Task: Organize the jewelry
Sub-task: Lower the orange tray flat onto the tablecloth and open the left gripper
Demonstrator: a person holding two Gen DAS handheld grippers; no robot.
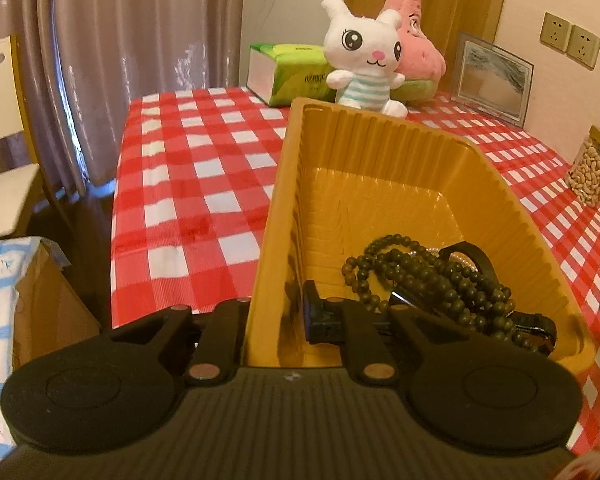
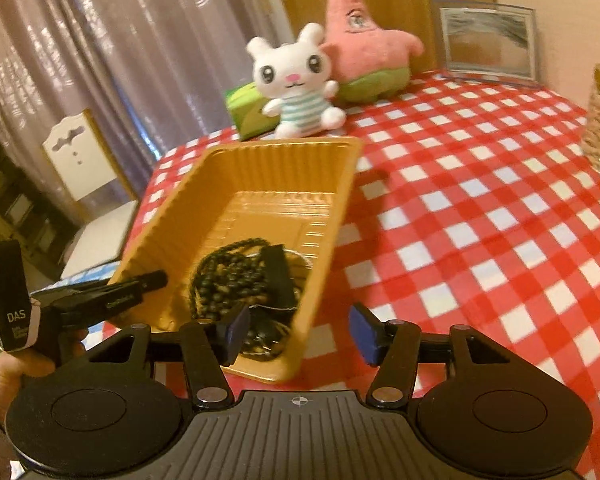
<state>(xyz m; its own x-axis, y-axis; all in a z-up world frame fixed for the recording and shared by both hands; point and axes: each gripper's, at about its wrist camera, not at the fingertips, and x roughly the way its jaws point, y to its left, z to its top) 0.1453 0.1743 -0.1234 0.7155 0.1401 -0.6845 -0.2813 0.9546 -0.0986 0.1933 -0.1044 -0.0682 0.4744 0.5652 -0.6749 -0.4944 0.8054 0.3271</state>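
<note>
A yellow plastic tray [image 1: 384, 196] sits tilted at the near left of the checked table; it also shows in the right wrist view [image 2: 260, 168]. Inside lie dark green bead strings [image 1: 432, 280] and a black watch [image 1: 476, 256], both seen in the right wrist view too: beads [image 2: 224, 280], watch [image 2: 280, 276]. My left gripper [image 1: 278, 320] is shut on the tray's near left wall, one finger inside and one outside; it shows in the right wrist view [image 2: 148, 280]. My right gripper [image 2: 298, 334] is open and empty, straddling the tray's near right corner.
A white bunny plush [image 1: 364, 56], a pink star plush [image 1: 416, 52], a green tissue pack [image 1: 284, 72] and a picture frame [image 1: 492, 76] stand at the table's far end. A jar of nuts [image 1: 592, 168] stands at the right. A chair [image 2: 84, 160] and a cardboard box [image 1: 40, 300] are left of the table.
</note>
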